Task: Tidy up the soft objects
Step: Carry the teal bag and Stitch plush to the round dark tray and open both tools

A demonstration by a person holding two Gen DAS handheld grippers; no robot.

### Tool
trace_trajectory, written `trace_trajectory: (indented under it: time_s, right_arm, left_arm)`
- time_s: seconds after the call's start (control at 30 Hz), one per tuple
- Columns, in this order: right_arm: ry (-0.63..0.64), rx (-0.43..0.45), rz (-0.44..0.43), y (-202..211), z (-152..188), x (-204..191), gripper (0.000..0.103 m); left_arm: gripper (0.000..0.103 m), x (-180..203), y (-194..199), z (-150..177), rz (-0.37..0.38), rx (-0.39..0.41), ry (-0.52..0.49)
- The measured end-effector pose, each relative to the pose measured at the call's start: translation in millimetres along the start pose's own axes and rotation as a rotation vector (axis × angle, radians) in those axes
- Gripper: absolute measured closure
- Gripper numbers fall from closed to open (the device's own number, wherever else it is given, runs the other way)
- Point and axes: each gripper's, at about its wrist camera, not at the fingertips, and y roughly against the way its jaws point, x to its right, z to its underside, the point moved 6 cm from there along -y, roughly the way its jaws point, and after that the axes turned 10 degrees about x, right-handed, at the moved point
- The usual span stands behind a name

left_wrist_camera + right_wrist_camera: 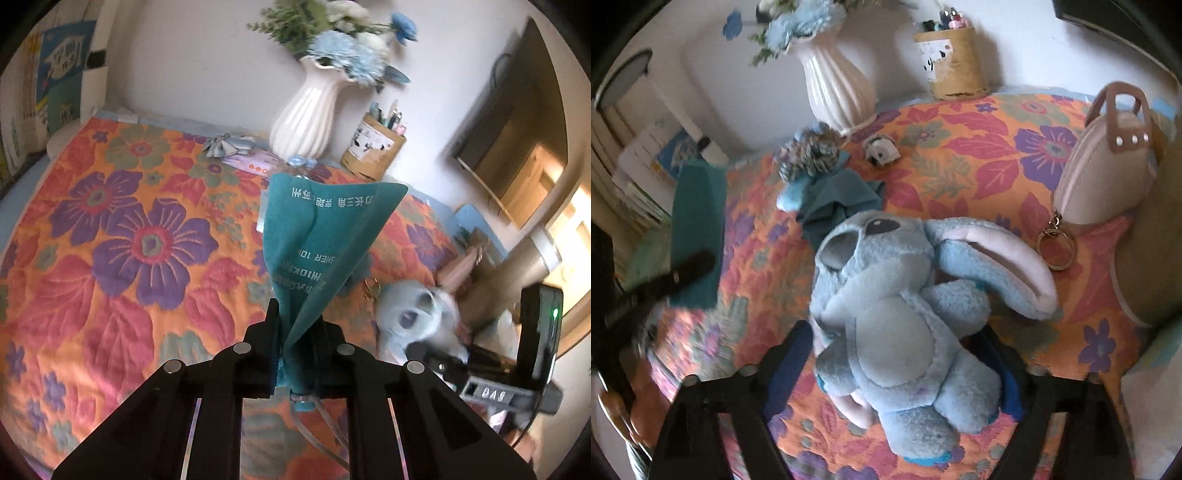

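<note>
My left gripper is shut on a teal cloth with white print. The cloth hangs above the flowered bedspread. In the right wrist view the same cloth shows at the left edge, in the black left gripper. A blue plush toy with long ears lies on its back between the fingers of my right gripper. The jaws stand apart at its sides, and the plush does not look squeezed. In the left wrist view the plush is blurred at the right.
A white vase with blue flowers and a pen holder stand at the back wall. A second crumpled teal cloth and a fabric ball lie behind the plush. A beige handbag with a key ring stands at the right.
</note>
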Motion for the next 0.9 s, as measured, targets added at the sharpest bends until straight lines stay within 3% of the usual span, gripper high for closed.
trace_trajectory:
  time_s: [0.1, 0.23, 0.3, 0.57, 0.8, 0.9]
  right_arm:
    - [-0.023, 0.002, -0.085, 9, 4, -10, 0.056]
    - [0.044, 0.036, -0.059, 31, 8, -24, 0.059]
    - [0.040, 0.047, -0.076, 41, 8, -26, 0.067]
    - [-0.008, 0.060, -0.094, 71, 18, -15, 0.067]
    - [-0.088, 0.085, -0.182, 102, 25, -2, 0.067]
    - [-0.075, 0.036, -0.172, 94, 32, 3, 0.066]
  left_arm:
    - [0.093, 15, 11, 4, 0.002, 0.012, -0.043]
    - [0.093, 33, 25, 6, 0.021, 0.034, -0.077]
    - [0.093, 41, 31, 7, 0.027, 0.040, -0.091]
    - [0.093, 67, 50, 13, 0.048, 0.064, -0.128]
    - [0.093, 89, 59, 20, 0.064, 0.075, -0.164]
    - [0.093, 95, 59, 22, 0.064, 0.073, -0.183]
